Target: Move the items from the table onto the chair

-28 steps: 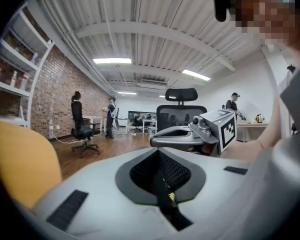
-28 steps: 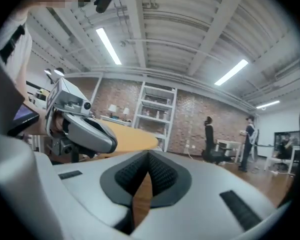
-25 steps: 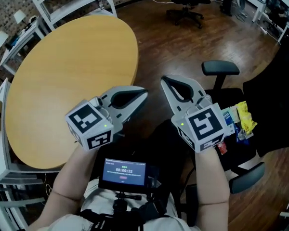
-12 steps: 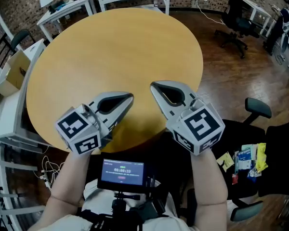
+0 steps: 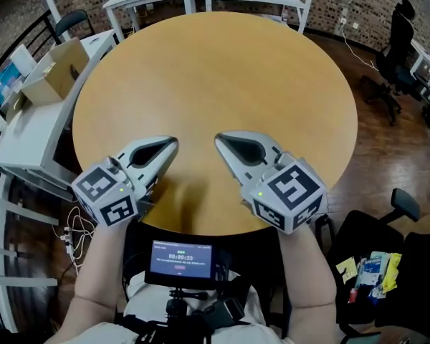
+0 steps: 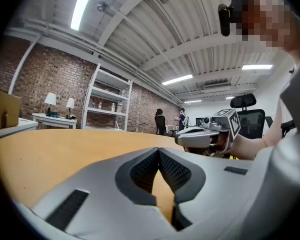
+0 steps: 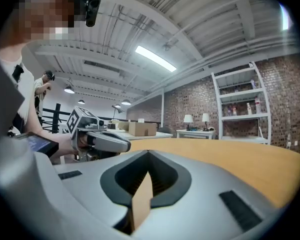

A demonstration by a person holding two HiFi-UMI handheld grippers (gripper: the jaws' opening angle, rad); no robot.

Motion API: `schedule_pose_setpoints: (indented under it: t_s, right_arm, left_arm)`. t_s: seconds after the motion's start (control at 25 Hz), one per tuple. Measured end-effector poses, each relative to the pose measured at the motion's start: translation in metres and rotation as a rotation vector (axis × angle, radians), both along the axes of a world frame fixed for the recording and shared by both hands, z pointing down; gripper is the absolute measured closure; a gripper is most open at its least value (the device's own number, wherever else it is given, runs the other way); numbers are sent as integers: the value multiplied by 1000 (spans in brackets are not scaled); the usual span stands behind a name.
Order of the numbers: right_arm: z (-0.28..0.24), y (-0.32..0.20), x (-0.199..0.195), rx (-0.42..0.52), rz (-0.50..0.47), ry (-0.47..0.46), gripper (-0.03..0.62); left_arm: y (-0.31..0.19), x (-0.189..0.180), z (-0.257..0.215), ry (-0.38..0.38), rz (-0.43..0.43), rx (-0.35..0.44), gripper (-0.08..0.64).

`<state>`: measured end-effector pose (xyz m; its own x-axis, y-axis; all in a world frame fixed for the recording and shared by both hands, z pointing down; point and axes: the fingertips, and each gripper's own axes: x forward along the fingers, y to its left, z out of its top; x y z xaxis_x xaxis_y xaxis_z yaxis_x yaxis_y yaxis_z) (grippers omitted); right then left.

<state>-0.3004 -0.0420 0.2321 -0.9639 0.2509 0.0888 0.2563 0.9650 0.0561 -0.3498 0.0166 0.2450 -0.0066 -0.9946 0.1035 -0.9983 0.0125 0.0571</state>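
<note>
— What can't you make out from where you sit?
— The chair [image 5: 358,235] runs off the lower right corner of my head view; I see only part of its seat. The packets [image 5: 373,271] on it are too small to name.
— And the small screen [image 5: 180,258] at the bottom?
— I can't read its print. The bottles [image 7: 247,108] on the shelf [image 7: 240,117] in my right gripper view are just specks.

The grey left gripper [image 5: 170,145] and right gripper [image 5: 222,142] have swung from beside the black office chair [image 5: 358,235] to over the near edge of the round light-wood table [image 5: 222,63]. The chair now lies behind the right gripper.
</note>
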Motion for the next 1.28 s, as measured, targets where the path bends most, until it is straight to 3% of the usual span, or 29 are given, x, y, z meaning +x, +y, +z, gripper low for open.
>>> schedule_pose_setpoints:
  t_s: [0.28, 1.28]
  right_arm:
    - [3, 14, -17, -9, -6, 27, 592]
    - [-1, 11, -9, -10, -3, 6, 592]
  left_arm:
    - [5, -9, 1, 0, 34, 3, 551]
    - [-13, 7, 1, -12, 84, -14, 551]
